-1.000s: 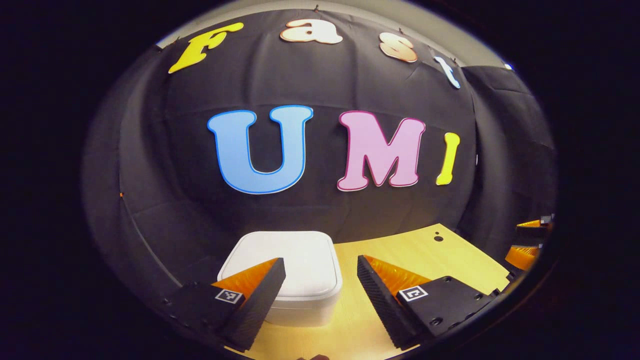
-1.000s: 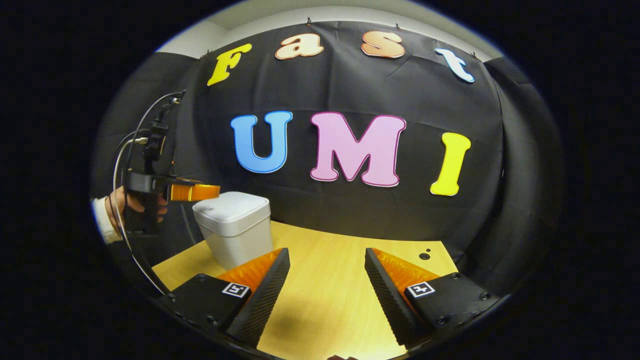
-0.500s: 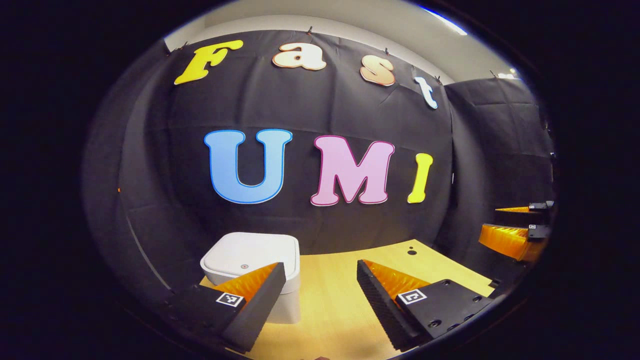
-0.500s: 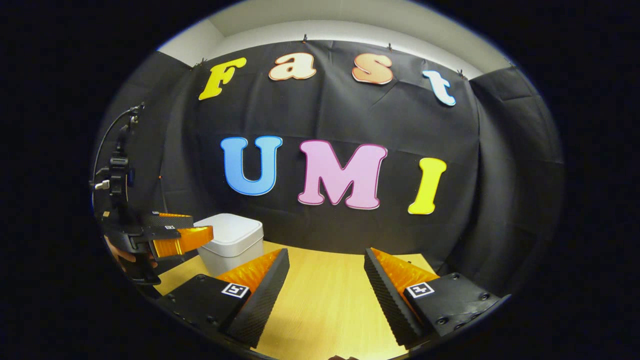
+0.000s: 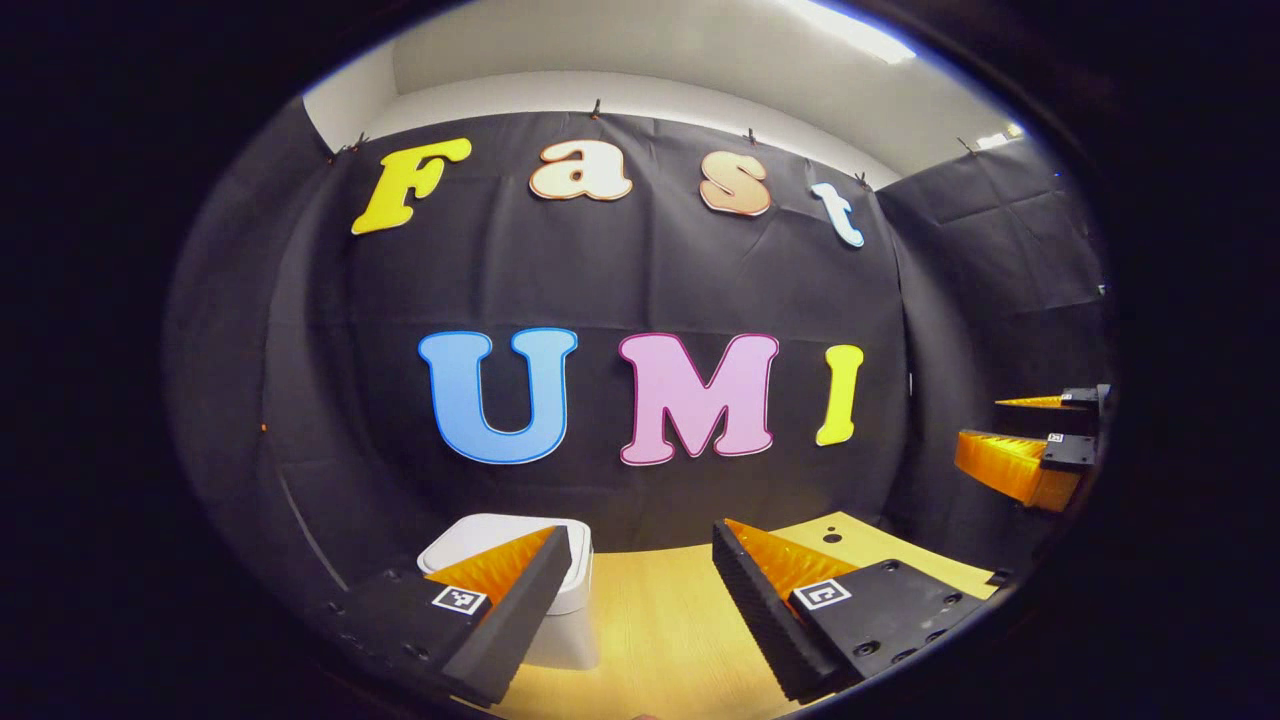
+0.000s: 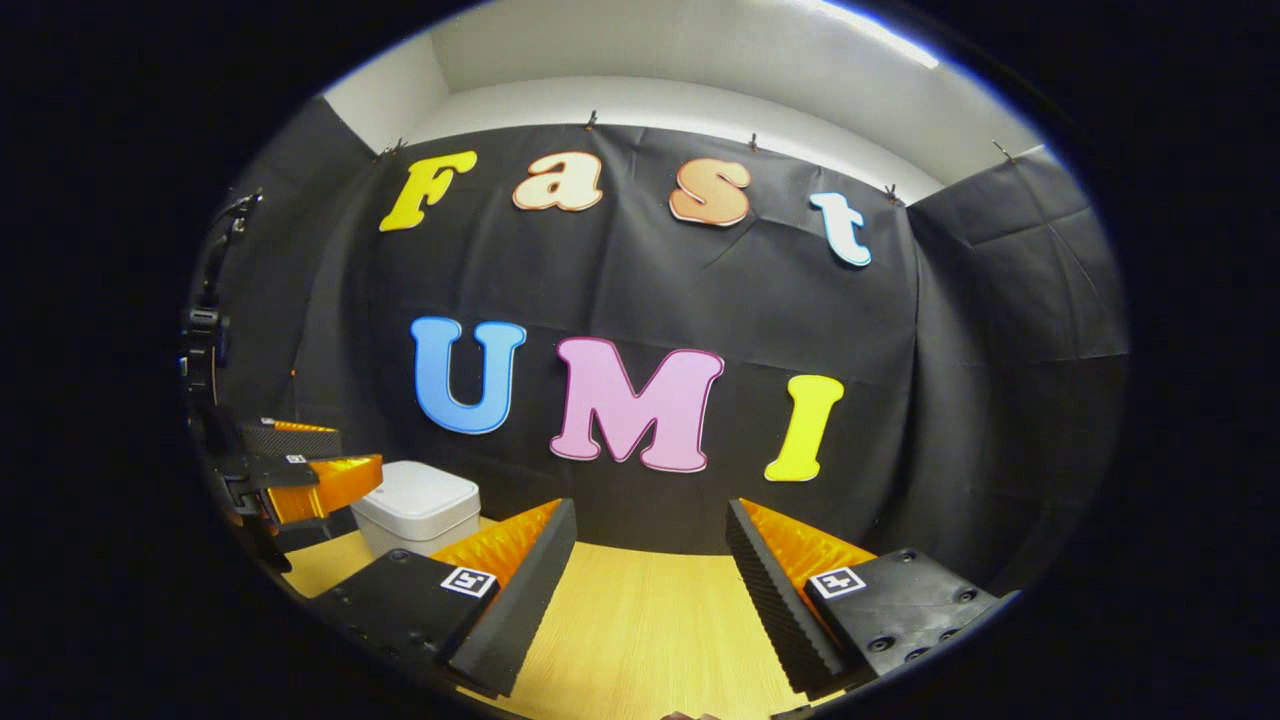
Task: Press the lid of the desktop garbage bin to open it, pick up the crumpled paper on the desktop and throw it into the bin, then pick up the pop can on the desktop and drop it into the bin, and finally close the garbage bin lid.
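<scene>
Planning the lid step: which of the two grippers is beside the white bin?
The left gripper: in the right gripper view it hangs right next to the bin, lid shut. The right gripper sits farther along the table, jaws open.

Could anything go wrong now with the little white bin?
Maybe two things. The bin sits near the table edge by the wall, so a clumsy bump from the left gripper hanging open beside it might knock it. Its lid looks shut, but whether it has latched can't be told from these views. The right gripper is open and holds nothing, so it poses little risk.
</scene>
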The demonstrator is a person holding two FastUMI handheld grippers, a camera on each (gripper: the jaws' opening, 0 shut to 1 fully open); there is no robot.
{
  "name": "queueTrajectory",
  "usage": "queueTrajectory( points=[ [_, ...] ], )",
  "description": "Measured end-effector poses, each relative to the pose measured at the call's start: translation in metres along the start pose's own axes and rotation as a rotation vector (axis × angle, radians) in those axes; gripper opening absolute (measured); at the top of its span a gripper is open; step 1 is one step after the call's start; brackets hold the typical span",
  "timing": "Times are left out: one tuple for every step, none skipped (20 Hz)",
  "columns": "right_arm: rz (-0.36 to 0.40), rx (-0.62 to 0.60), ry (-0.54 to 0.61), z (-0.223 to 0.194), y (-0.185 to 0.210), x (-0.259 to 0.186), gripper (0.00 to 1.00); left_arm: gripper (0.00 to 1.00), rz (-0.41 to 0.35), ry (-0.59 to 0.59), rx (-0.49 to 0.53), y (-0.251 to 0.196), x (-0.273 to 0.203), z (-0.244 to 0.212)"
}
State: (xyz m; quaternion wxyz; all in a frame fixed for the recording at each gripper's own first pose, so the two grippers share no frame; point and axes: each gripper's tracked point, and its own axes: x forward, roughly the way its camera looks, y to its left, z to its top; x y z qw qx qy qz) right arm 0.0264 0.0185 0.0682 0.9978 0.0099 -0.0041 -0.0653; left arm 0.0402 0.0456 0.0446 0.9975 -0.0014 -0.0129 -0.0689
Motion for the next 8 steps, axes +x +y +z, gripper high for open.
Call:
queueTrajectory(
  points=[
    [-0.016,0.009,-0.013,0.000,-0.008,0.002,0.97,0.95,0.007,-0.004,0.013,-0.004,-0.003,0.002],
    [-0.024,0.017,-0.024,0.000,-0.012,0.002,0.97,0.95,0.017,-0.004,0.032,-0.006,-0.007,0.002],
    [-0.027,0.025,-0.031,-0.002,-0.015,0.003,0.97,0.95,0.021,-0.010,0.044,-0.010,-0.009,0.004],
    [-0.023,0.033,-0.031,-0.005,-0.016,0.004,0.97,0.95,0.019,-0.014,0.044,-0.017,-0.010,0.006],
    [-0.016,0.036,-0.026,-0.009,-0.016,0.005,0.97,0.95,0.018,-0.005,0.037,-0.023,-0.015,0.005],
    [-0.009,0.037,-0.020,-0.012,-0.018,0.006,0.97,0.95,0.021,-0.001,0.024,-0.025,-0.016,0.002],
    [-0.002,0.039,-0.017,-0.014,-0.018,0.007,0.97,0.95,0.030,0.005,0.010,-0.026,-0.018,0.001],
    [0.002,0.042,-0.018,-0.014,-0.018,0.008,0.97,0.95,0.035,0.009,-0.001,-0.026,-0.019,0.000]
  ],
)
